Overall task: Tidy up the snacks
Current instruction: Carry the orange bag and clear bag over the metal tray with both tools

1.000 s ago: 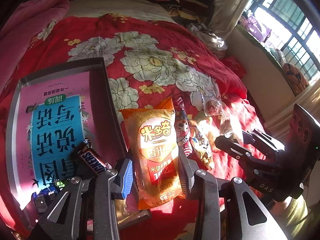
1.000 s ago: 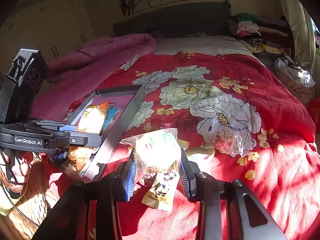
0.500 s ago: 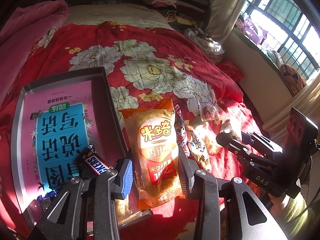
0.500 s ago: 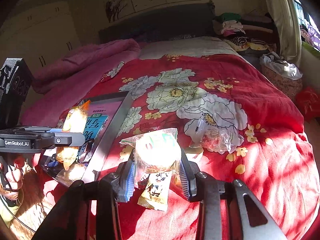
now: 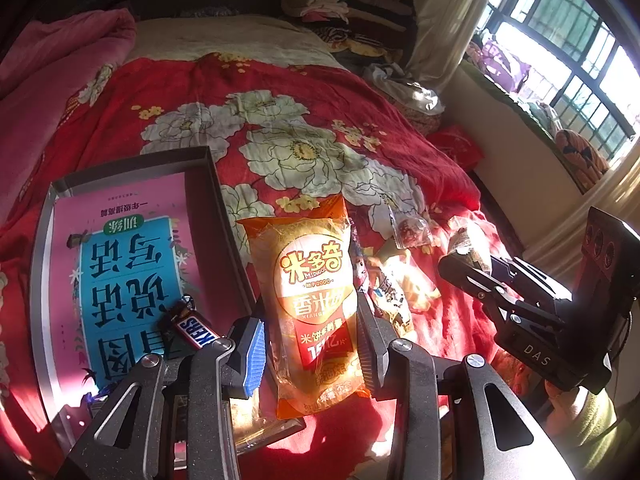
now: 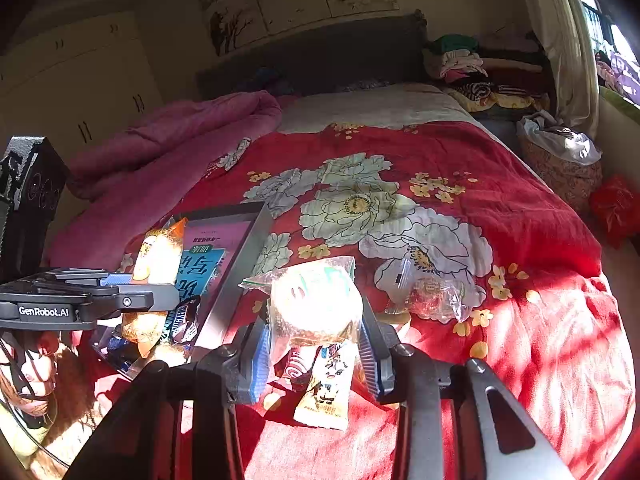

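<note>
Only right wrist cam shows cake pack (image 6: 316,304) in right gripper (image 6: 316,360).

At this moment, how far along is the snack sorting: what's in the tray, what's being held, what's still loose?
Done: a Snickers bar already lies in the grey tray. In hand: the left gripper holds an orange rice-cracker packet near the tray's edge; the right gripper holds a clear-wrapped round cake. Left: a clear bag and a cartoon-printed packet still lie on the red bedspread.
</note>
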`<action>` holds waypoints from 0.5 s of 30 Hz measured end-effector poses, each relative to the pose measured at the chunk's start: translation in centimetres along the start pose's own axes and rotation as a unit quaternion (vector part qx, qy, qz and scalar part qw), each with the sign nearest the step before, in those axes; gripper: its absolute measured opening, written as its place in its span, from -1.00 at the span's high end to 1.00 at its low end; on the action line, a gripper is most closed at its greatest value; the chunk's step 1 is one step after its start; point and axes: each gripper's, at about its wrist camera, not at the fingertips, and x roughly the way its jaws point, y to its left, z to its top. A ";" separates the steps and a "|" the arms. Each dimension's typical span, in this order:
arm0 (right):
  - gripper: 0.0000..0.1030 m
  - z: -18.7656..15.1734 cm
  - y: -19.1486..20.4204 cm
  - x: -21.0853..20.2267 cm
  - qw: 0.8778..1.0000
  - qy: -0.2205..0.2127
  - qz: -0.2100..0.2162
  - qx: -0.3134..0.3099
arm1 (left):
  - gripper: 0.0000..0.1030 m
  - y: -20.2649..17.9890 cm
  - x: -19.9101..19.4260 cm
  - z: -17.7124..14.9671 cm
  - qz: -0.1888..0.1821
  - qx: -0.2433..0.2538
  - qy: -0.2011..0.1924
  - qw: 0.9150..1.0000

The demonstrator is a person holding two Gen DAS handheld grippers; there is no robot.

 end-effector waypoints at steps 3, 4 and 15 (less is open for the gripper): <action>0.26 0.4 0.1 -0.6 1.000 -0.007 -0.002 0.005 | 0.22 0.0 -0.5 0.1 -0.001 0.000 -0.004 1.000; 0.26 0.5 0.2 -0.8 1.000 -0.010 -0.002 0.006 | 0.22 0.0 -0.7 0.2 -0.002 0.000 -0.006 1.000; 0.26 1.9 3.2 -2.2 1.000 -0.025 0.005 -0.006 | 0.22 2.2 -4.5 0.7 0.003 -0.023 -0.039 0.999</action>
